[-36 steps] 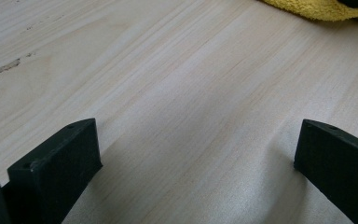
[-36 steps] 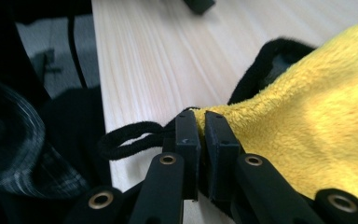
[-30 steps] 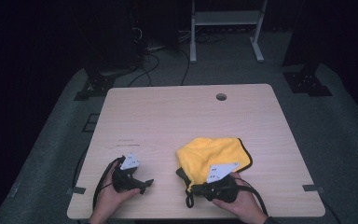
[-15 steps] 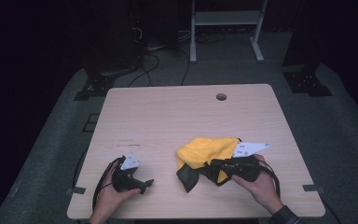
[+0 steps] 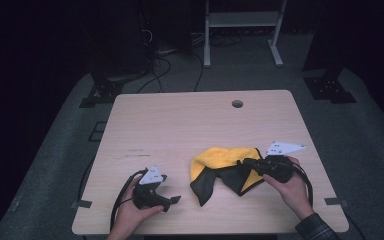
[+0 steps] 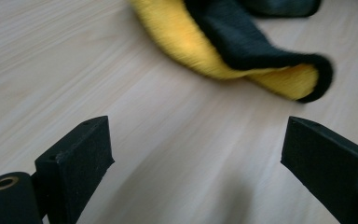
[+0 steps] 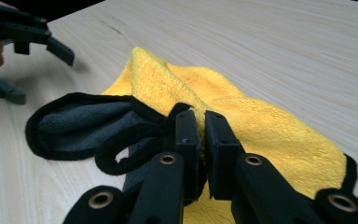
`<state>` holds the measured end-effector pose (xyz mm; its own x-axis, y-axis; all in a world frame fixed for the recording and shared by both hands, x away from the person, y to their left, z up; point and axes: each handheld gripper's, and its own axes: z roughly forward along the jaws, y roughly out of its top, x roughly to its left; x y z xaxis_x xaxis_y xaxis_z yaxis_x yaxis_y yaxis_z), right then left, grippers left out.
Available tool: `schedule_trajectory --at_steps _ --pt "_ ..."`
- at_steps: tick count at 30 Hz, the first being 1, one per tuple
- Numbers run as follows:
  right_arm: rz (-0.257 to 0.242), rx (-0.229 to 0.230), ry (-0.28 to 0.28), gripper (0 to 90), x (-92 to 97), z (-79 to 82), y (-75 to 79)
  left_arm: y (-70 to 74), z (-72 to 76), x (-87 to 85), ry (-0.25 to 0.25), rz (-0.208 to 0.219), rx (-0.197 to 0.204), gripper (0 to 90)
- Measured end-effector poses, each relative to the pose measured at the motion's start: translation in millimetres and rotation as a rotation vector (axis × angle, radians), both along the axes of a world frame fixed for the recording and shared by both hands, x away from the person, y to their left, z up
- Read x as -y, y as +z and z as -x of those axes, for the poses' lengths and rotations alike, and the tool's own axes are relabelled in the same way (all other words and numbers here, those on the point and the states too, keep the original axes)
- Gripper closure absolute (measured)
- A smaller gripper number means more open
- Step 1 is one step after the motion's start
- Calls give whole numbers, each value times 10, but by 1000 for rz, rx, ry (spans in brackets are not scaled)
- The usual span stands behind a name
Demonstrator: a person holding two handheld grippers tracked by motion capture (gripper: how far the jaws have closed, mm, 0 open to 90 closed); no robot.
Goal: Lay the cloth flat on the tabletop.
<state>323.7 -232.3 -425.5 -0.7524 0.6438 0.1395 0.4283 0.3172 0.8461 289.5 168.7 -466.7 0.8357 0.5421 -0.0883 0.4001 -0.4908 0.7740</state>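
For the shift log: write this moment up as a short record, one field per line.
surface: wooden table with a round hole
cloth: yellow cloth, dark grey underside, black edging, partly folded over
left gripper: open, resting on the table, apart from the cloth
right gripper: shut on the cloth's edge

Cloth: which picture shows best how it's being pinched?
The right gripper view. There the right gripper is shut on the cloth, its black edge bunched beside the jaws. The high view shows the whole cloth, but small. The left gripper view shows just a folded corner, blurred.
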Motion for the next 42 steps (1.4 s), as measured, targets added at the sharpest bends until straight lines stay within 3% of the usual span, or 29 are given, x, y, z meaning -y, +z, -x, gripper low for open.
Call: schedule_trajectory --at_steps 8,11,18,26,28,32,33,36,37,38,39,40,41,42 --pt "7 -6 -12 839 21 -40 -27 34 145 390 -89 53 -16 71" --pt "8 -6 -13 839 28 -45 -27 10 182 556 -94 34 -21 64" --pt "6 0 -18 839 56 -50 -23 -52 161 734 -43 2 -33 66" --pt "10 7 -29 839 87 -43 -18 -121 187 717 7 -34 -77 88" --pt "12 7 -30 839 93 -46 -22 -118 175 716 7 -9 -87 129" --pt "16 7 -26 839 87 -46 -26 -107 146 727 -3 -11 -81 219" --pt "17 8 -26 839 86 -46 -26 -104 133 712 -6 1 -98 243" --pt "17 9 -26 839 85 -48 -26 -94 115 693 0 44 -152 362" --pt "17 8 -27 839 86 -48 -26 -89 116 689 -11 47 -160 473" --pt "17 8 -27 839 86 -48 -26 -84 118 685 -18 43 -163 473" --pt "15 8 -28 839 87 -45 -23 -78 125 679 -16 47 -167 584" --pt "15 8 -28 839 87 -45 -23 -72 128 671 -19 49 -167 584" --pt "13 10 -30 839 93 -43 -18 -56 135 657 -15 62 -170 709" --pt "13 10 -30 839 93 -43 -18 -44 136 642 -11 67 -171 709"
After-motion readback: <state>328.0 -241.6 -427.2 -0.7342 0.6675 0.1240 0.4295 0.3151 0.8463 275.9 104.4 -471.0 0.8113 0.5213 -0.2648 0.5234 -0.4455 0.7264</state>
